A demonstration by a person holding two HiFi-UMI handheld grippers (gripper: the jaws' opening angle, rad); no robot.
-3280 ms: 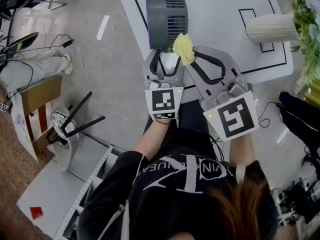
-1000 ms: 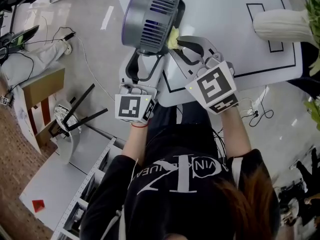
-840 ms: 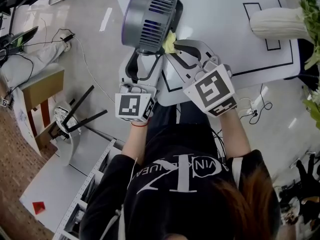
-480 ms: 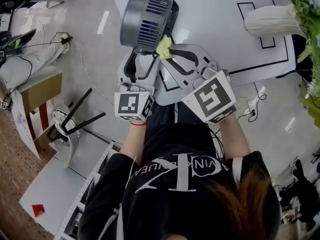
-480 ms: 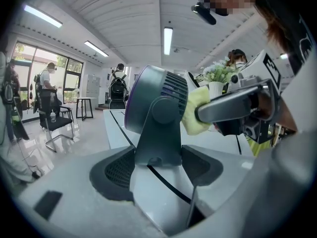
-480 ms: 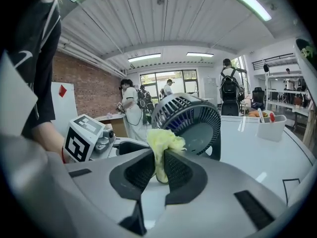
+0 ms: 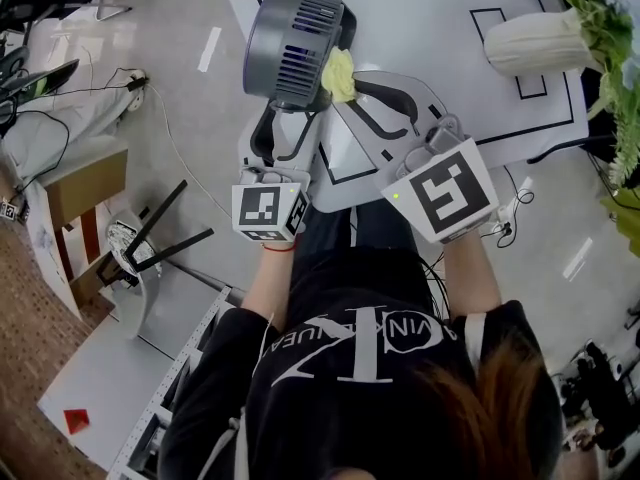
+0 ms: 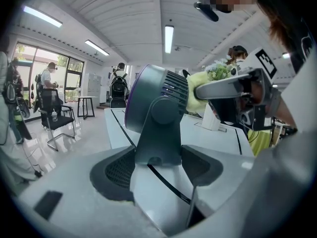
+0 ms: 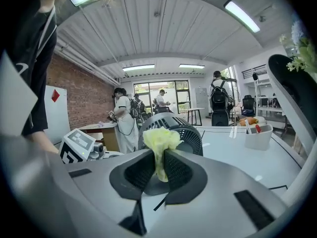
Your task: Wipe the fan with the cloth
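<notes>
The grey fan point(image 7: 293, 38) stands at the near-left edge of the white table point(image 7: 440, 8), its round head turned left. My left gripper point(image 7: 290, 123) is shut on the fan's stand point(image 8: 158, 133), one pad on each side of it. The right gripper point(image 7: 347, 80) is shut on a bunched yellow cloth point(image 7: 338, 72), which is pressed against the right side of the fan's housing. In the right gripper view the cloth point(image 9: 159, 140) sticks up between the jaws, with the fan's grille point(image 9: 183, 128) right behind it. The left gripper view shows the cloth point(image 8: 195, 90) against the housing.
A white ribbed vase point(image 7: 535, 43) with green plants lies at the table's far right. A white pen holder point(image 9: 257, 135) stands on the table. On the floor to the left are a black-legged stool point(image 7: 150, 238) and a cardboard box point(image 7: 85, 183). People stand in the background.
Since 3.3 s ago the fan has shifted left, its head turned left. In the last second the cloth slid down the housing's side, then back up.
</notes>
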